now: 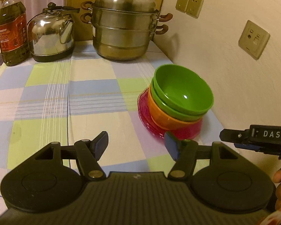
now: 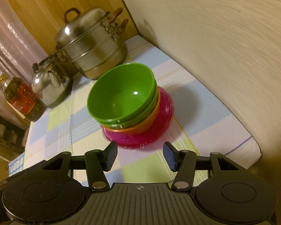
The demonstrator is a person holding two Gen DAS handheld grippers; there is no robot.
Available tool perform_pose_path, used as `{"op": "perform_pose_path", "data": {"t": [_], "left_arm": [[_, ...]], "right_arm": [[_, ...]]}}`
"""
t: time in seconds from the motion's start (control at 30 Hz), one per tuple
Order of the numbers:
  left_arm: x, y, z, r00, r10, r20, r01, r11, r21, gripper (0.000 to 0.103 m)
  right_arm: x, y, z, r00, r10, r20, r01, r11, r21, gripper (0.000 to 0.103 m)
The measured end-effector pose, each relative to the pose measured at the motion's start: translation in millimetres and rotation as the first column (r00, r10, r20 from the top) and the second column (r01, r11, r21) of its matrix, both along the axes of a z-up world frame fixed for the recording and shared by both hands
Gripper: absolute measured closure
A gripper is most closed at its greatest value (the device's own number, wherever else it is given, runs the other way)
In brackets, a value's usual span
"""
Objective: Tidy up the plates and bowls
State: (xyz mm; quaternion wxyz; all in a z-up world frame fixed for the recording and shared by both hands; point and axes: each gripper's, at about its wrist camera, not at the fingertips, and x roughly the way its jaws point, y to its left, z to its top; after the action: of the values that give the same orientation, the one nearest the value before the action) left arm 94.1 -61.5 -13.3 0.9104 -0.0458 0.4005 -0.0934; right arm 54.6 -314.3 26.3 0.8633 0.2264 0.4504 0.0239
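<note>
Facing your nested stack: two green plastic bowls (image 2: 121, 97) in orange bowl (image 2: 149, 121), in pink ribbed plastic bowl (image 2: 159, 123); top bowl empty; left gripper (image 1: 135, 146), right gripper (image 2: 139, 156) both agape, empty.

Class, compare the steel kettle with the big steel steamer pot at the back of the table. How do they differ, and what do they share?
The kettle is smaller and rounded, with a spout; the steamer pot is larger, tiered, with no spout. The kettle has one dark handle arching over its top; the steamer pot has brown side handles and a loop on its domed lid. Both are shiny metal, upright, standing side by side on the checked cloth.
</note>
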Motion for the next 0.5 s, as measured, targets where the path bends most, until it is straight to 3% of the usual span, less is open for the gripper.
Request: {"op": "perform_pose_path", "data": {"t": [0.5], "left_arm": [[-42.3,-1.1,8.3,0.999,-0.040,-0.001,0.040,0.999,0.013,0.044]], "right_arm": [[-56.0,24.6,11.7,0.998,0.033,0.062,-0.025,0.992,-0.123,0.049]]}}
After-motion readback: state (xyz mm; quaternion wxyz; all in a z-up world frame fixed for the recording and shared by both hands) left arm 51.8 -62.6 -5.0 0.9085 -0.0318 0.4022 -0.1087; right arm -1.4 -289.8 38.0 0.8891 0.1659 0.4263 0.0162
